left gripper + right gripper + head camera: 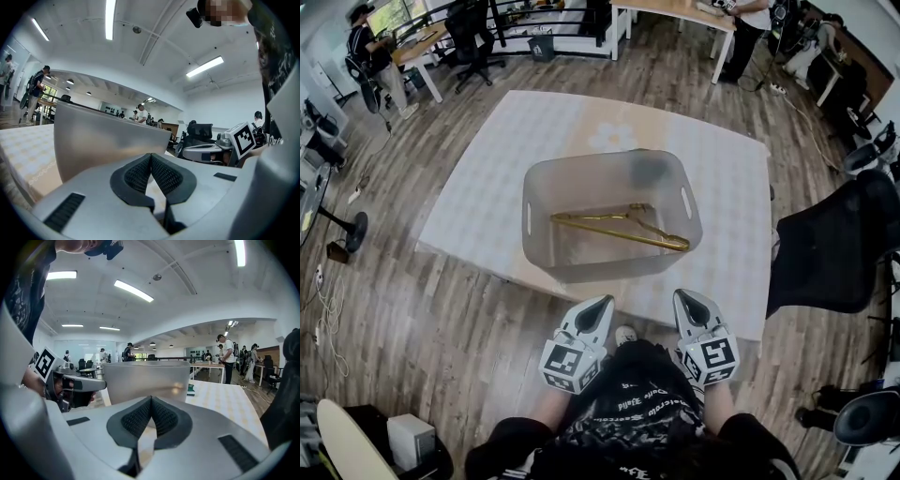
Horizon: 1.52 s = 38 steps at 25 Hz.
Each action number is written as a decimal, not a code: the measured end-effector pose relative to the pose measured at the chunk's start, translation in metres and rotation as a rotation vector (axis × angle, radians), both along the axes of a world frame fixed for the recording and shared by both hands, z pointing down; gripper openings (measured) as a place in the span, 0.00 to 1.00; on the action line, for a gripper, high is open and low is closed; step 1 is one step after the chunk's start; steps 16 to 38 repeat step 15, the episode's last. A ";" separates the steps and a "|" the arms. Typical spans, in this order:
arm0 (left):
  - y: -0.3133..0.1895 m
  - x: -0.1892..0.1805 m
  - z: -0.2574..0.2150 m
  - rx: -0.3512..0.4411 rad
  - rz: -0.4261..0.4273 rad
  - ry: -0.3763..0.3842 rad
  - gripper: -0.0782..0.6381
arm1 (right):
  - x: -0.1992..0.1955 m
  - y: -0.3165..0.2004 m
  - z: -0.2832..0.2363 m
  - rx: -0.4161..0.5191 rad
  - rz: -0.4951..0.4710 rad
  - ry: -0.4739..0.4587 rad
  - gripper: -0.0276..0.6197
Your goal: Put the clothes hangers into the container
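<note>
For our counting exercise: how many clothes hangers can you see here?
1. A gold hanger lies inside the translucent container on the mat; a second stacked tightly against it cannot be ruled out.

The room is bright, lit from above by long white ceiling lights (110, 18) that glow so hard in both gripper views that they look pure white. The counter (478, 197) shows only soft, faint shadows. All three pictures bend round like a fishbowl, so the wooden floor (403, 309) curves and the corners go dark, and the left claw (151, 154) and right claw (151, 398), right up close, look a little fuzzy.
</note>
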<state>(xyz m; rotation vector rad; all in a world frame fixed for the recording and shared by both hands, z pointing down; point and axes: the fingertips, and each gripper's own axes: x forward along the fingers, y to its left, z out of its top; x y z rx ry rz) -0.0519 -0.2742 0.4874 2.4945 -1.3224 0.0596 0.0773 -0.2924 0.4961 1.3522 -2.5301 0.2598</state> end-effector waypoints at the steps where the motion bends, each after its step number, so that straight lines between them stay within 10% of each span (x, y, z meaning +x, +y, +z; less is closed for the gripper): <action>1: -0.002 0.000 0.000 0.000 0.000 0.000 0.14 | 0.000 -0.002 0.000 0.002 -0.001 0.003 0.05; 38: -0.011 0.005 0.001 -0.004 -0.013 -0.003 0.14 | 0.006 -0.012 0.000 0.005 -0.014 0.024 0.05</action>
